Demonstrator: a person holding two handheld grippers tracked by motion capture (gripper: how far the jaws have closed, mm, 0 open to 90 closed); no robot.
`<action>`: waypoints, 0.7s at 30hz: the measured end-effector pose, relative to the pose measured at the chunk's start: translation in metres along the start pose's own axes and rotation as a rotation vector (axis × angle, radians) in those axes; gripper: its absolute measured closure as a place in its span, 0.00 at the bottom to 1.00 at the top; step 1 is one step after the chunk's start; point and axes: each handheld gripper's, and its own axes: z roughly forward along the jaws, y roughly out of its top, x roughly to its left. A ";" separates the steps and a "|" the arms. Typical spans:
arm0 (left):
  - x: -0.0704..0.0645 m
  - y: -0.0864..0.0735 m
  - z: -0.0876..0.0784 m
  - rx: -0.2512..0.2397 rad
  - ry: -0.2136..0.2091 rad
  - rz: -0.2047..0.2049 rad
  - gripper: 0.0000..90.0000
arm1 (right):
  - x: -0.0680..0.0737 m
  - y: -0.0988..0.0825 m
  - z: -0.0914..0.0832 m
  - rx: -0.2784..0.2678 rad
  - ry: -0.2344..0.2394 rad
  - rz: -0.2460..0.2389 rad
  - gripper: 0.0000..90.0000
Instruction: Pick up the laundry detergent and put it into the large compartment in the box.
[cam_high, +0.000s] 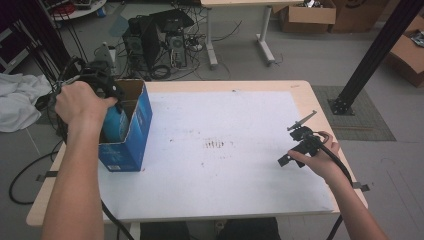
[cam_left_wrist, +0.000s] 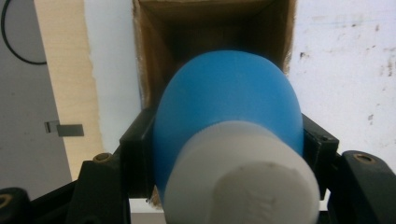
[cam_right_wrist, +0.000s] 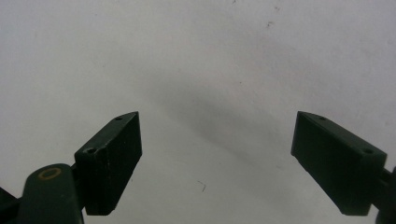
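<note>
A blue bottle (cam_left_wrist: 229, 93) with a white cap (cam_left_wrist: 243, 182) sits between the jaws of my left gripper (cam_left_wrist: 229, 135), which is shut on its sides. The bottle hangs base-first over the open top of a blue cardboard box (cam_left_wrist: 156, 65). In the high view the box (cam_high: 131, 137) stands at the table's left edge, with the bottle (cam_high: 115, 126) partly inside it and my left gripper (cam_high: 116, 106) at its rim under the hand. My right gripper (cam_high: 296, 141) rests low over the right side of the white mat (cam_high: 215, 125), open (cam_right_wrist: 217, 154) with nothing between its pads.
A wooden rim (cam_high: 320, 115) frames the mat. A white cloth (cam_high: 17, 100) lies off the table's left. Beyond the far edge stand a computer tower (cam_high: 160, 40) with tangled cables, another table's legs (cam_high: 265, 35) and cardboard boxes (cam_high: 307, 15). A black post (cam_high: 370, 55) rises at right.
</note>
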 end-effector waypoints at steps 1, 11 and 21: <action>0.000 0.000 0.004 0.002 0.000 -0.001 0.42 | 0.000 0.000 0.000 0.001 0.001 0.001 0.18; -0.003 0.001 0.034 0.035 0.008 0.002 0.42 | 0.002 0.001 0.003 0.006 0.000 -0.015 0.18; -0.001 0.000 0.049 0.049 0.001 0.005 0.42 | 0.003 0.000 0.004 0.010 0.000 -0.017 0.18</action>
